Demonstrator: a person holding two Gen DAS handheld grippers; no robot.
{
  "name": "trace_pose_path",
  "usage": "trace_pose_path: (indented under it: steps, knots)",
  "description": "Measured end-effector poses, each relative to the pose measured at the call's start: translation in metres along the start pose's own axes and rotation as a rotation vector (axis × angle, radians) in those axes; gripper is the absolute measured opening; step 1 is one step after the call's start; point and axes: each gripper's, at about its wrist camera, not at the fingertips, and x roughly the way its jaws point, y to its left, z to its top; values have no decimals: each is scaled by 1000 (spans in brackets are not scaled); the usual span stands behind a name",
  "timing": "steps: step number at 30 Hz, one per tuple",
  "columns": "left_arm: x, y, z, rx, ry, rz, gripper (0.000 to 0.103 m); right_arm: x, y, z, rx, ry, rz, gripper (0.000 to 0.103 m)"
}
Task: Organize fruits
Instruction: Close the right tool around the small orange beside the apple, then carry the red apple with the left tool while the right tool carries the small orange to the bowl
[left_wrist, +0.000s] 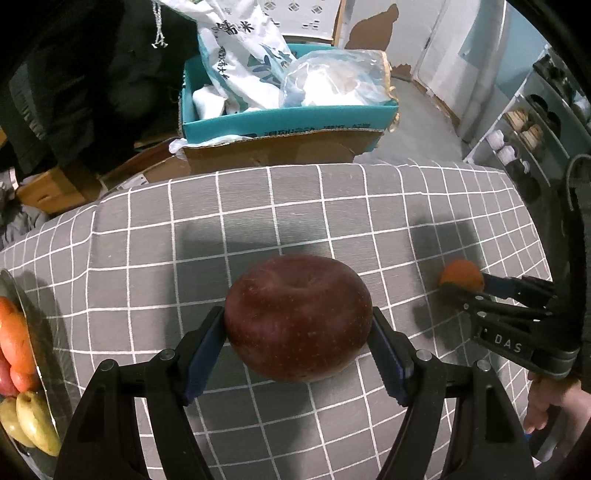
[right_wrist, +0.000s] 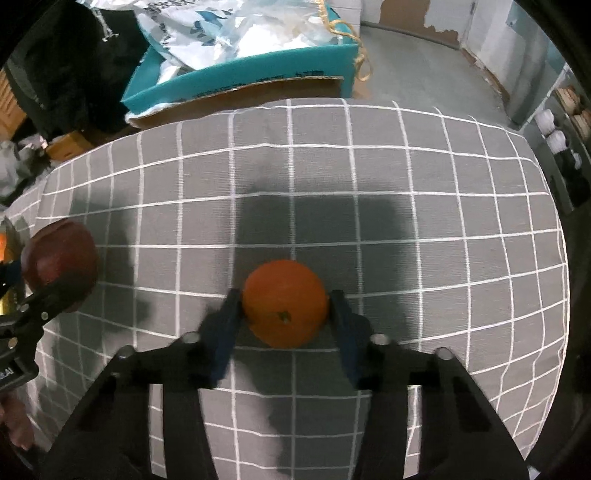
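- The left gripper (left_wrist: 298, 341) has its jaws closed about partway onto a dark red apple (left_wrist: 298, 317), blue pads pressing its two flanks; the grip across the widest part likely keeps the round, waxy fruit from rolling out.
- The apple is broad and squat, its skin speckled with pale dots, a shallow dimple on top. It sits over the middle of the checked cloth (left_wrist: 258, 206), nearer the left edge; whether it rests on the cloth or is lifted clear I cannot tell.
- The right gripper (right_wrist: 285, 306) has its jaws drawn in narrow on an orange (right_wrist: 285, 302), pads touching both sides. It is small, round and matt, its stem scar facing the camera.
- The orange lies toward the right side of the cloth, well apart from the apple; its underside appears to meet the cloth, though that is not certain.
- At the cloth's left edge stands a plate (left_wrist: 14, 288) with a shiny rim, already carrying orange-red fruits (left_wrist: 14, 336) and yellow-green, elongated fruits (left_wrist: 31, 421); it is probably where both held pieces belong.
- The cloth is a soft grey weave with a white grid, faintly creased, so fruit set on it should stay put.
- Beyond the far edge a teal cardboard box (left_wrist: 288, 122) holds crinkled plastic bags (left_wrist: 332, 79).
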Motion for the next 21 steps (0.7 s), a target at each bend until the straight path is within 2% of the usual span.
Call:
trace_pose_path:
  steps: [10,21]
  knots:
    - [-28,12,-2,-1,-49,16,77,-33,14,1,-20,-83,-31,44]
    - [-82,22,-1,5,-155,26,77,-88,36,3,-70,-191,-50,44]
